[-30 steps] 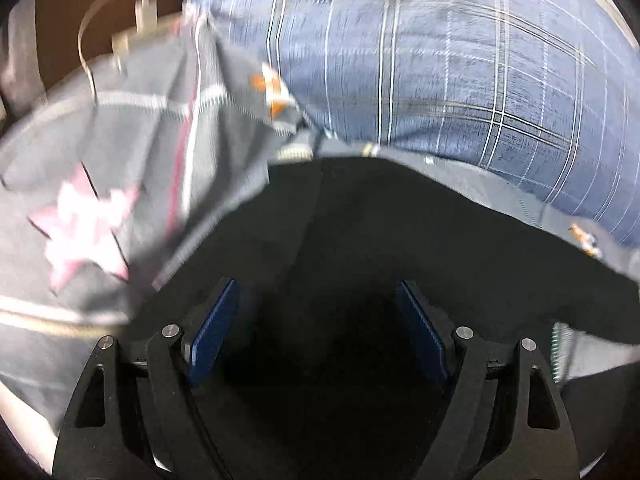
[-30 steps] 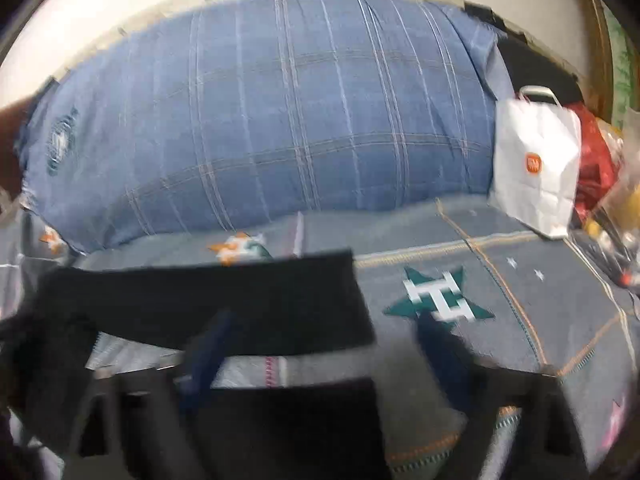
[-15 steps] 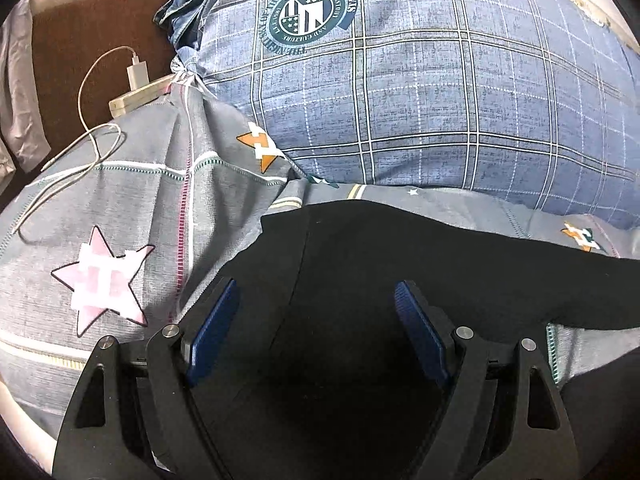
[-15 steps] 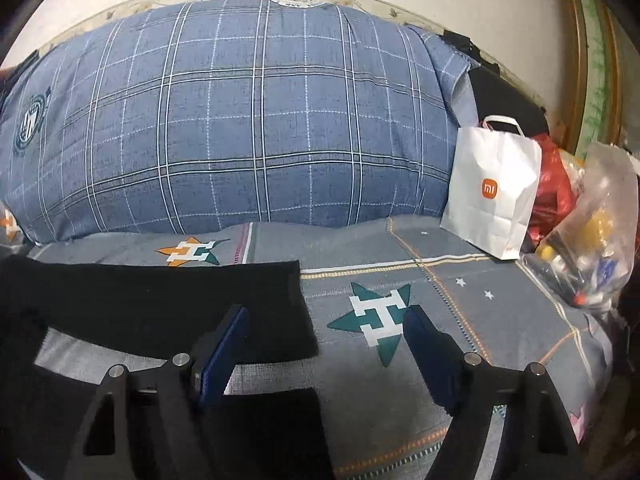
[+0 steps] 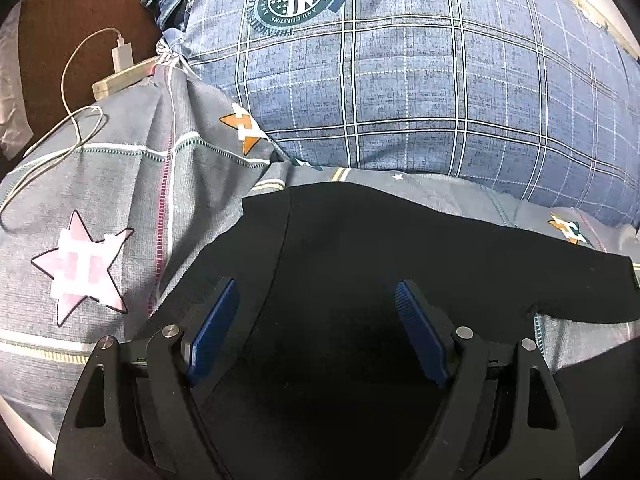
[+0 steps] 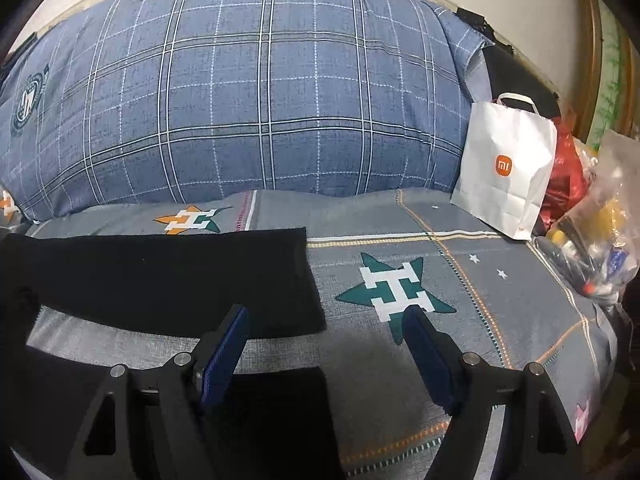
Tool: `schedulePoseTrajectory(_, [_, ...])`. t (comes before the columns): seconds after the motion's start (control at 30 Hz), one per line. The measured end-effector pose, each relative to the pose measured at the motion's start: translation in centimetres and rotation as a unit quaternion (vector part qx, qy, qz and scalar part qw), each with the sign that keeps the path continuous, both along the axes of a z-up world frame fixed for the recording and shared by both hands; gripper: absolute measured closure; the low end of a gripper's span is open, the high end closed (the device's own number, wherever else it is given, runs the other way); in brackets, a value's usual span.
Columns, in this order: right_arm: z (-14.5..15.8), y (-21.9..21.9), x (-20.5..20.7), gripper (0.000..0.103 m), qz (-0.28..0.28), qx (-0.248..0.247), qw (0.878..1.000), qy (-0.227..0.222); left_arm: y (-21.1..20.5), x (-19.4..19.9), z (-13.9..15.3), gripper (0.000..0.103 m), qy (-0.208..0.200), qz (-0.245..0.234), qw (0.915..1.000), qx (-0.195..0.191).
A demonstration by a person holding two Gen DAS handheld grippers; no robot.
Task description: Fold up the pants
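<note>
- Left gripper (image 5: 316, 320) hangs over the waist end of the black pants (image 5: 400, 264), its blue pads spread wide with nothing pinched between them
- Right gripper (image 6: 324, 344) also stands with its pads apart, over the gap between the two leg ends, gripping nothing
- Pants lie spread flat on the grey star-print bedsheet (image 6: 460, 280); the waist end sits toward the sheet's left side and the two legs run off to the right
- In the right wrist view the far leg (image 6: 168, 276) ends in a straight hem near the green star (image 6: 394, 286), while the near leg (image 6: 272, 408) ends just beside the left pad; a strip of sheet shows between the two legs
- Blue plaid pillow (image 5: 420, 92), with a round badge printed on it, lies along the sheet's far edge, just behind the pants
- White charger (image 5: 122, 54) with its looping cable rests beyond the sheet's far left corner
- White paper bag (image 6: 504, 168) stands at the sheet's far right corner, with a red bag (image 6: 566, 172) and a clear plastic bag (image 6: 600, 220) of small items beside it
</note>
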State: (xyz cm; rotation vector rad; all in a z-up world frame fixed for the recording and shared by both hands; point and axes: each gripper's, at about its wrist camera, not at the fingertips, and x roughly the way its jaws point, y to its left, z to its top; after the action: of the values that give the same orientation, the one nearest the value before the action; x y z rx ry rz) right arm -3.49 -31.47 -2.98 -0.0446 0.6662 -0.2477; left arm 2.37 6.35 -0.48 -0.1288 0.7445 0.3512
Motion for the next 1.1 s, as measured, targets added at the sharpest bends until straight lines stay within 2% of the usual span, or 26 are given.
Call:
schedulePoseTrajectory(0.27, [0.2, -0.7, 0.1, 0.026, -0.018, 0.014, 1.000, -0.004, 0.0, 0.4, -0.4, 0.022, 0.018, 0.002, 0.9998, -0.001])
schedulePoseTrajectory(0.43, [0.5, -0.4, -0.1, 0.026, -0.008, 0.025, 1.000, -0.004, -0.5, 0.5, -0.6, 0.022, 0.032, -0.010, 0.9994, 0.010])
schedulePoseTrajectory(0.57, [1.6, 0.9, -0.9, 0.026, 0.027, 0.037, 0.999, -0.016, -0.6, 0.5, -0.7, 0.022, 0.034, -0.017, 0.9992, 0.008])
schedulePoseTrajectory(0.7, [1.5, 3.2, -1.9, 0.026, 0.117, 0.103, 0.988, 0.008, -0.9, 0.4, -0.7, 0.022, 0.035, -0.029, 0.9989, 0.009])
schedulePoseTrajectory(0.73, [1.4, 4.2, -2.4, 0.026, 0.135, 0.101, 0.986, 0.012, -1.0, 0.4, -0.7, 0.022, 0.035, -0.033, 0.9988, 0.010])
schedulePoseTrajectory(0.87, [1.3, 6.8, -3.9, 0.026, 0.152, 0.050, 0.987, 0.012, -1.3, 0.3, -0.7, 0.022, 0.034, -0.034, 0.9987, 0.015])
schedulePoseTrajectory(0.93, [1.3, 6.4, -4.0, 0.026, 0.148, 0.052, 0.988, 0.011, -1.1, 0.2, -0.7, 0.022, 0.031, -0.035, 0.9989, 0.008])
schedulePoseTrajectory(1.03, [1.3, 3.8, -4.5, 0.026, 0.098, 0.056, 0.994, 0.010, -0.2, -0.2, -0.5, 0.022, 0.017, -0.024, 0.9994, -0.020])
schedulePoseTrajectory(1.1, [1.1, 0.3, -5.0, 0.026, 0.046, 0.076, 0.996, 0.007, 0.8, -0.4, -0.4, 0.022, 0.007, -0.015, 0.9987, -0.047])
